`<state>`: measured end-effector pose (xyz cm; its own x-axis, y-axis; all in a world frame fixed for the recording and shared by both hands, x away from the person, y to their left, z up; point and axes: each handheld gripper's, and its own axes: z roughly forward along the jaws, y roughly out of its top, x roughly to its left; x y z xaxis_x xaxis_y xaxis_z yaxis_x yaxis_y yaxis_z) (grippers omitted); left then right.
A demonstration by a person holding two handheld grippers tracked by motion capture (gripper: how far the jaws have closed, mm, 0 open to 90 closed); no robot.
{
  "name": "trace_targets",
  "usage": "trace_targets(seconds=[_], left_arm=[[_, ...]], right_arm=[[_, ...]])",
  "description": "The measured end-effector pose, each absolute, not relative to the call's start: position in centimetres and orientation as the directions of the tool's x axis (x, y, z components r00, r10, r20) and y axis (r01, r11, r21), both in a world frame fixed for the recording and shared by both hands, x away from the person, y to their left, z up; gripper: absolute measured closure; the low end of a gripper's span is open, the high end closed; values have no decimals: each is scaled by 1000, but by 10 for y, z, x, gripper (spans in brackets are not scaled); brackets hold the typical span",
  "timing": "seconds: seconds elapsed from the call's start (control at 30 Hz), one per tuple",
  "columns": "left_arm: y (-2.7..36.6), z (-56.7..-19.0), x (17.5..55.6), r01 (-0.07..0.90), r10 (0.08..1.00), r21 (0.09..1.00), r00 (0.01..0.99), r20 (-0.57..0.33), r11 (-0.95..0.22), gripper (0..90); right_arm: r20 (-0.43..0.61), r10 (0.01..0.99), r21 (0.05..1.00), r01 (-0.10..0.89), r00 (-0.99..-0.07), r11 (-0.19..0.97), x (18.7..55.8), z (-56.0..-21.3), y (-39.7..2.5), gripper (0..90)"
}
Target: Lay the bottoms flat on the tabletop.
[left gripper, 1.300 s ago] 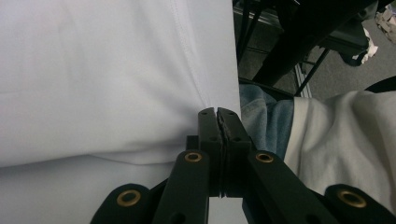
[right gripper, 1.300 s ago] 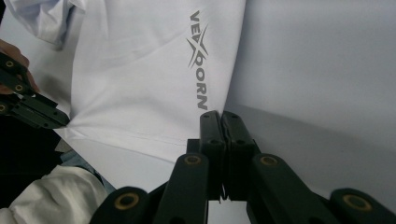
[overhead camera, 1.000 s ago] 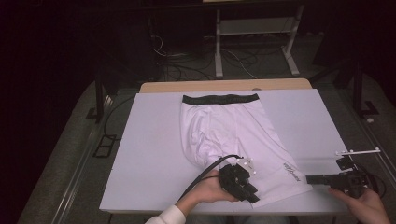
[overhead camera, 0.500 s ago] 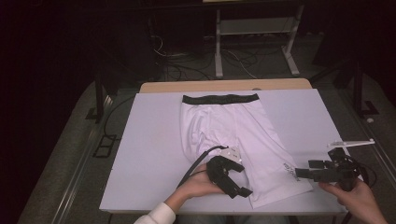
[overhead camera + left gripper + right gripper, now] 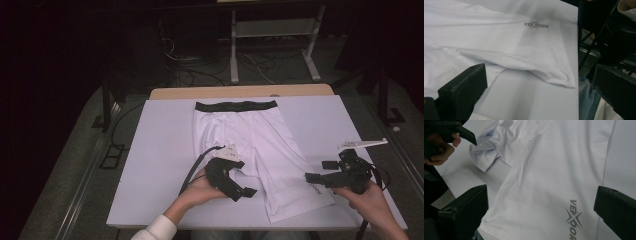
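Now both the left gripper [image 5: 239,186] and right gripper [image 5: 320,171] hover released over the white shorts [image 5: 250,145].

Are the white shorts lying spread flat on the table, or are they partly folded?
Partly folded. The white shorts have one leg spread flat toward the right gripper; the other is bunched up beside the left gripper.

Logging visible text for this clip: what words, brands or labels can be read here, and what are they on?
"VEXOORN", grey print with a crossed X, on the leg of the white shorts.
"VEXOOR", the same logo cut off by the frame edge, in the right gripper view.
The same print in the high view is too small to read.
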<state>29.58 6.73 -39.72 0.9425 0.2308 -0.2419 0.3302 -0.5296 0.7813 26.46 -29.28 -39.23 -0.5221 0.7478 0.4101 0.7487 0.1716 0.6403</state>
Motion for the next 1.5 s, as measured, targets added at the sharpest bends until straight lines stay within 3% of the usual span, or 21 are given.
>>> trace_targets(seconds=[0.87, 1.37, 1.5], left_arm=[[138, -384, 311, 385, 412, 815, 889, -201, -432, 0], [170, -399, 317, 432, 496, 825, 840, -220, -365, 0], [173, -402, 316, 437, 503, 824, 835, -223, -360, 0]], right_arm=[[385, 652, 694, 670, -654, 263, 292, -384, -221, 0], [384, 583, 662, 654, -716, 366, 301, -403, -162, 1], [393, 560, 658, 649, -730, 383, 302, -411, -149, 39]])
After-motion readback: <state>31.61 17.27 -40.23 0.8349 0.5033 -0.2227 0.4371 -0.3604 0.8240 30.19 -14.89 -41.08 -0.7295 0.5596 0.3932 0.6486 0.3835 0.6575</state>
